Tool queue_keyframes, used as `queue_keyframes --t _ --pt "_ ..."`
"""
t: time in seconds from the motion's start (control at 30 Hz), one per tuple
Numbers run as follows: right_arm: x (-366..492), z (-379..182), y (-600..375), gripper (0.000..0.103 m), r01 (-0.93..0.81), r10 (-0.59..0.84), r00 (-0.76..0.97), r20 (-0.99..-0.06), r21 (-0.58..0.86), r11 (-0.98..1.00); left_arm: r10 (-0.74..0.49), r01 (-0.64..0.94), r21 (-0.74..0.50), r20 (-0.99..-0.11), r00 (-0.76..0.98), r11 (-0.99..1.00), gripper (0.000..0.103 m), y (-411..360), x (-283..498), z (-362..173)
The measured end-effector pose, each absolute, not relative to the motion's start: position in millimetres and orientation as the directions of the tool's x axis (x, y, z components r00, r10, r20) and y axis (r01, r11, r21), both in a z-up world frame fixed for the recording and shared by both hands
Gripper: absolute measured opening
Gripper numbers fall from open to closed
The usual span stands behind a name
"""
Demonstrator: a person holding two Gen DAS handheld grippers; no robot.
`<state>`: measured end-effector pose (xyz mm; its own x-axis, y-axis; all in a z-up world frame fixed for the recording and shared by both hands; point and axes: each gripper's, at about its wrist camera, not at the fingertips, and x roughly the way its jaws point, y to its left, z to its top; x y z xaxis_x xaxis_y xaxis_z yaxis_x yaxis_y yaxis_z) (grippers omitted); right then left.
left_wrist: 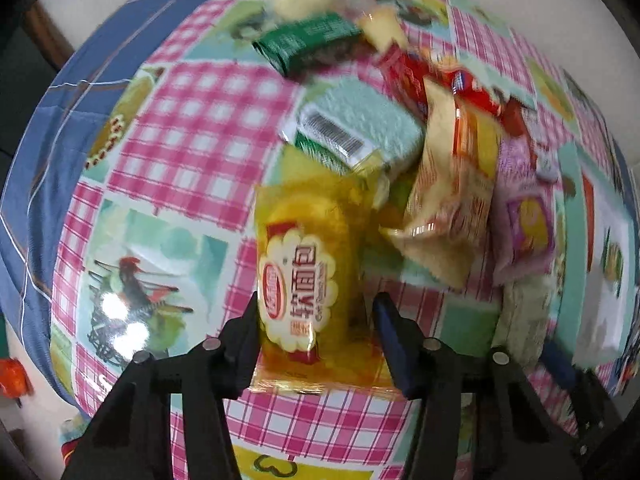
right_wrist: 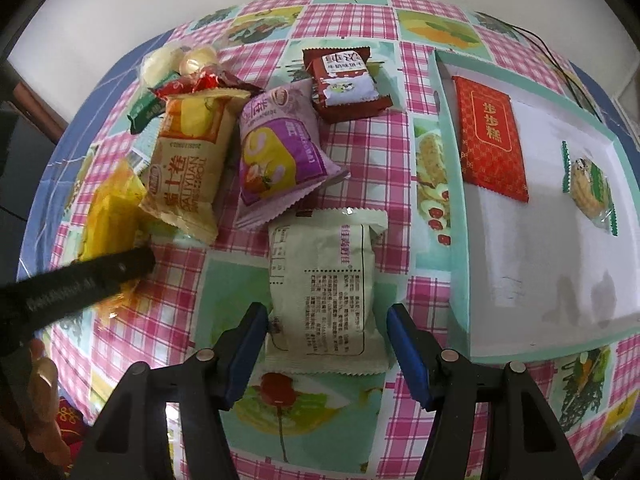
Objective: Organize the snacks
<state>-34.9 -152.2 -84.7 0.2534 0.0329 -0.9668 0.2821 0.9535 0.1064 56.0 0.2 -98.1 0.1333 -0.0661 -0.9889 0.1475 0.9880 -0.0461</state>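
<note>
Tools both wide: my left tool [left_wrist: 316, 320] straddles yellow bread packet [left_wrist: 308, 264]; my right tool [right_wrist: 326, 328] straddles pale green packet [right_wrist: 324, 280] beside tray [right_wrist: 460, 240] on desk [right_wrist: 352, 152].

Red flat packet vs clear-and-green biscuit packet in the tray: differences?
The red flat packet with gold lettering is opaque and larger; the clear biscuit packet with green edges shows its round biscuit and is smaller. The red one lies nearer the tray's left wall, the clear one toward the right. Both lie flat in the white tray.
</note>
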Motion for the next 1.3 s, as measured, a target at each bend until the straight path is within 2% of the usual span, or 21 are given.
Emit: queue_keyframes --t 0.4,0.47,0.63,1.2,1.23,1.27,1.3 --pt "-32 -90 -152 0.064 0.293 0.014 0.243 -0.970 0.087 0.952 -0.051 0.179 -0.027 -0.990 0.134 0.984 0.054 -10 50 -99" --pt "-33 -89 -151 0.062 0.291 0.009 0.241 -0.971 0.081 0.953 -0.045 0.176 -0.020 -0.989 0.138 0.984 0.046 -10 49 -99" --pt "-37 -85 -153 0.058 0.304 0.027 0.253 -0.967 0.106 0.947 -0.063 0.167 -0.038 -0.987 0.146 0.985 0.044 -5 53 -97" --pt "-40 -48 -155 0.050 0.298 0.071 0.362 -0.929 0.188 0.936 -0.121 0.113 -0.092 -0.951 0.284 0.989 0.042 13 48 -47" --pt "-41 -43 -156 0.047 0.299 0.075 0.380 -0.922 0.199 0.933 -0.122 0.111 -0.093 -0.949 0.291 0.989 0.042 14 47 -45" --pt "-42 -39 -156 0.021 0.300 0.074 0.392 -0.917 0.203 0.932 -0.124 0.108 -0.095 -0.944 0.306 0.990 0.042 16 46 -41" --pt "-43 -35 -156 0.018 0.299 0.073 0.405 -0.911 0.208 0.931 -0.124 0.107 -0.095 -0.941 0.314 0.990 0.042 16 42 -38"
